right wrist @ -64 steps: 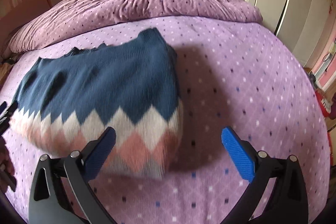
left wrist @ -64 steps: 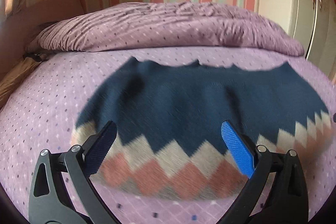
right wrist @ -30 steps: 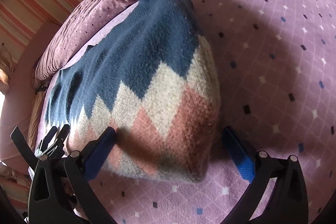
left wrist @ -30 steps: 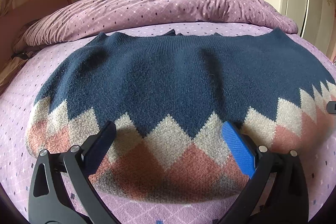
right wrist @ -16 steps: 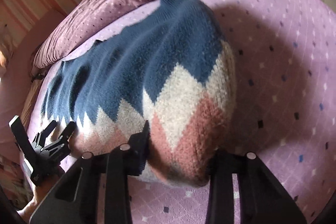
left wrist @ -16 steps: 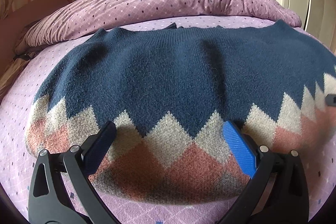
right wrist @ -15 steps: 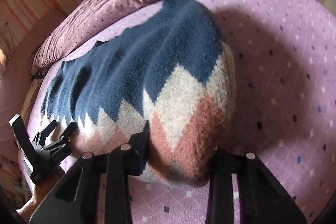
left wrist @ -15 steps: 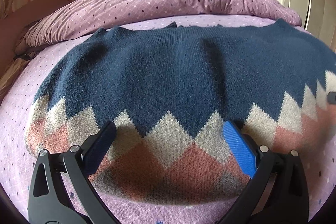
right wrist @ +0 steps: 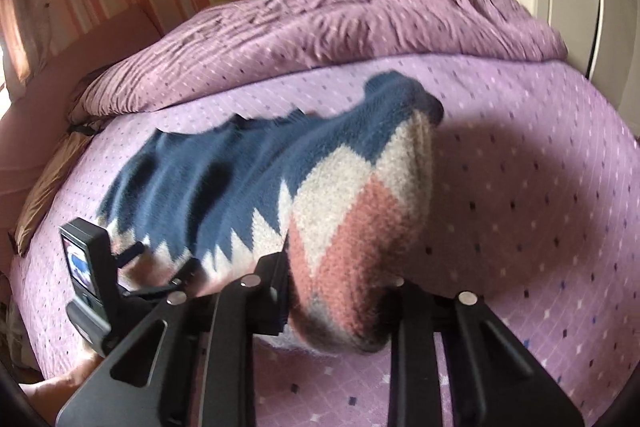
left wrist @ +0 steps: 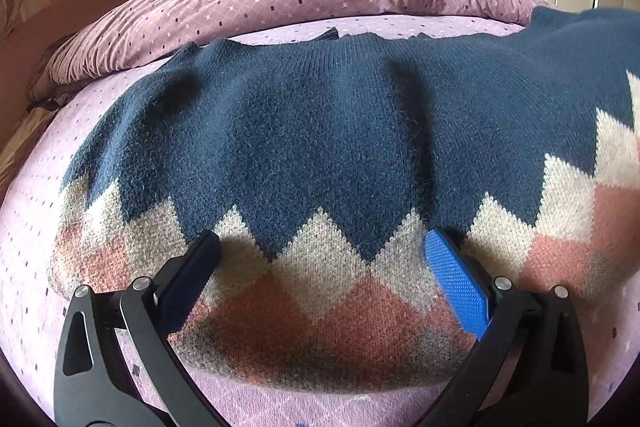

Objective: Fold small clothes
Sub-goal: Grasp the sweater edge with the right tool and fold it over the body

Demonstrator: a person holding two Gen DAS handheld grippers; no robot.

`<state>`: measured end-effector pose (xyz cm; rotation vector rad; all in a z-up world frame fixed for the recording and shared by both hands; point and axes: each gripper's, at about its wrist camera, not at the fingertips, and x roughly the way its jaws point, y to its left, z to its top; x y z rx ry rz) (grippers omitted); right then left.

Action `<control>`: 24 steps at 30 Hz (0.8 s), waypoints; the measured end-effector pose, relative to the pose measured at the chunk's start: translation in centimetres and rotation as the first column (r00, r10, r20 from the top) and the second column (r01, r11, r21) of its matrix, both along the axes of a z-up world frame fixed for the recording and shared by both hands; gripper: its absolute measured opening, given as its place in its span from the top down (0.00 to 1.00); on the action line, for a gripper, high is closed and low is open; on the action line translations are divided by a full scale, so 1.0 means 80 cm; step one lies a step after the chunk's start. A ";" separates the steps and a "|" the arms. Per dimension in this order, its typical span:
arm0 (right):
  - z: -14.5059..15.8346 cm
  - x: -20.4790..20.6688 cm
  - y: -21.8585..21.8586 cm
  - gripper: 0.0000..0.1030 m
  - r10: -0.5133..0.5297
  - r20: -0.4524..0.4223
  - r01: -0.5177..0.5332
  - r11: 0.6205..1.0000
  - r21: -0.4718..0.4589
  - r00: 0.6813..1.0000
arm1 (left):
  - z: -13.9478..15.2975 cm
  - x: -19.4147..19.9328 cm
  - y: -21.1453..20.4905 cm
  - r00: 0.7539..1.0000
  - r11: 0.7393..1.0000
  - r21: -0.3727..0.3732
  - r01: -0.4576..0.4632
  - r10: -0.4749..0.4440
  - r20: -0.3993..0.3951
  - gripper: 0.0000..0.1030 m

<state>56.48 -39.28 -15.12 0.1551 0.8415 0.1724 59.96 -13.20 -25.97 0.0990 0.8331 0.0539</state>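
Sweater (left wrist: 320, 131) spread on purple bed (right wrist: 540, 187).
Right tool (right wrist: 336, 291), lower centre, clamps its seemingly lifted corner; left tool (left wrist: 320, 259), lower centre, hovers spread apart over the hem.

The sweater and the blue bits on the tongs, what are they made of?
The sweater looks like knitted wool or a wool-like yarn: you can see the little stitches and a fuzzy nap. The blue pads on the left tongs look like rubber or soft plastic with a fine bumpy grip texture, though the picture can't say which.
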 end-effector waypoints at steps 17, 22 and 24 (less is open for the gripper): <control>0.094 0.033 0.152 0.83 0.182 0.052 -0.172 0.971 -0.166 0.982 | 0.018 -0.051 0.045 0.999 0.974 -0.224 0.040 -0.039 0.011 0.03; 0.108 0.035 0.242 0.83 0.284 0.049 -0.261 0.927 -0.269 0.958 | 0.044 -0.103 0.121 0.999 0.965 -0.261 -0.004 0.013 0.034 0.03; 0.107 0.034 0.281 0.84 0.318 0.041 -0.291 0.904 -0.313 0.947 | 0.055 -0.125 0.166 0.997 0.959 -0.277 -0.056 0.070 0.042 0.03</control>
